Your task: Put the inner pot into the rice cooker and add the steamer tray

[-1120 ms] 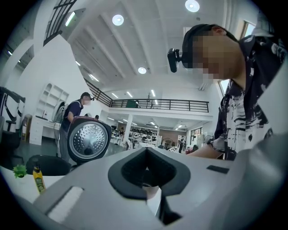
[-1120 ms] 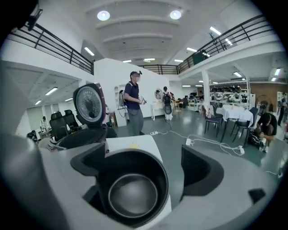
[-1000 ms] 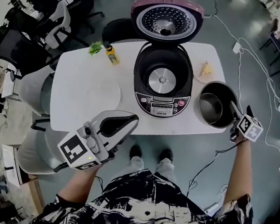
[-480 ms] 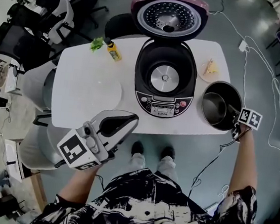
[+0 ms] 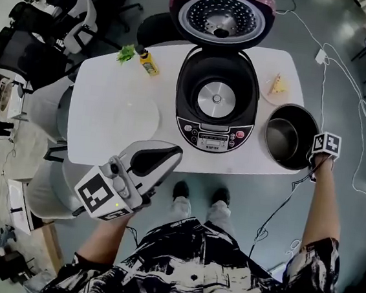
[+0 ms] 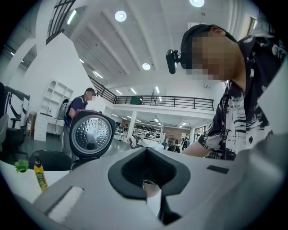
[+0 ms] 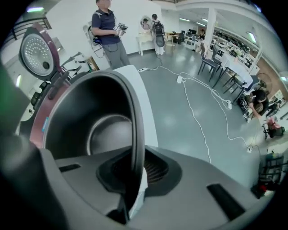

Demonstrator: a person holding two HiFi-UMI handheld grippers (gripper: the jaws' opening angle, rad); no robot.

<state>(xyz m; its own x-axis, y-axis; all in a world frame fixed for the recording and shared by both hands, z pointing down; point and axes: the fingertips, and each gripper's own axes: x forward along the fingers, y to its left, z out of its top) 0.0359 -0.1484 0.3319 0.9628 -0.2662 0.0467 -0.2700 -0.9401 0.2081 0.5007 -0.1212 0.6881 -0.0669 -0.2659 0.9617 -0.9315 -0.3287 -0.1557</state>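
Tongs in your right hand (image 5: 310, 159) had just closed on the inner pot's (image 5: 281, 137) rim at the tabletop's (image 5: 99, 82) edge. Your left tongs (image 5: 174, 153) were together, empty.

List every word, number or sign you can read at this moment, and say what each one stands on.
"SUPOR", probably, though the letters are blurred: front panel of the rice cooker, below its buttons.
Button and display print on that panel: too small to read.
Yellow bottle: label too small to read.
Marker cubes: black-and-white square patterns, no letters.
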